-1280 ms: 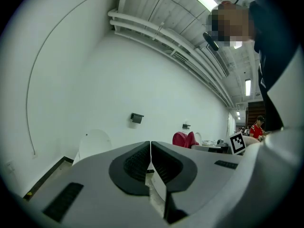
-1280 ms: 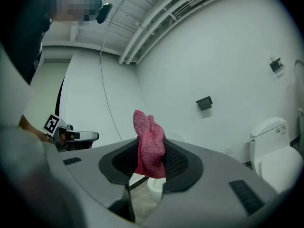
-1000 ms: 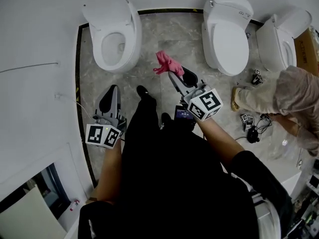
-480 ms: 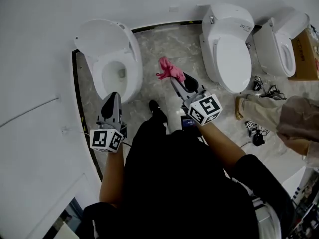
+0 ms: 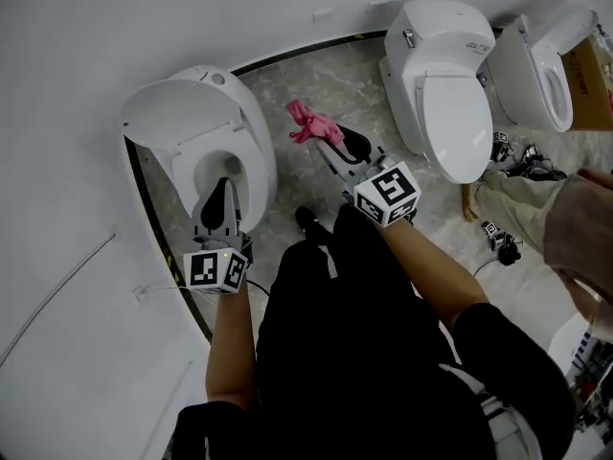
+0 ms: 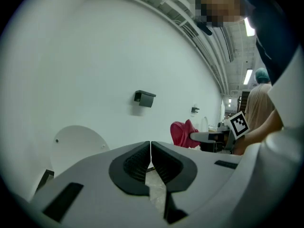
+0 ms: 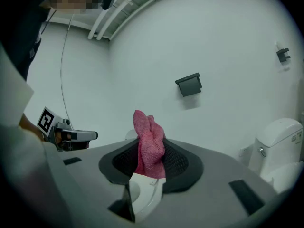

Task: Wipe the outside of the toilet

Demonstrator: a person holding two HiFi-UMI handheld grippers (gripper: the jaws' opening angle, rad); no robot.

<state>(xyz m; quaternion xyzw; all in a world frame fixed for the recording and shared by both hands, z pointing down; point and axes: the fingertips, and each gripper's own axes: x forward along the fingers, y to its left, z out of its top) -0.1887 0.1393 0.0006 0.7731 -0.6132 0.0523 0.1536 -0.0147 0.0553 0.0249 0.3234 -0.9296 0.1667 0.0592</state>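
Head view puts the open toilet (image 5: 177, 127) at 9 o'clock from the right gripper (image 5: 329, 142), its jaws clamped on the pink cloth (image 5: 308, 123), and nearer the left gripper (image 5: 224, 188), whose empty jaws are closed.

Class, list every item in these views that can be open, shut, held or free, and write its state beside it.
left gripper: shut, nothing between its jaws
right gripper: shut on the pink cloth
pink cloth: bunched, clamped, held off the floor
left toilet: lid raised, bowl open
middle toilet: lid down
right toilet: lid apparently raised, bowl open
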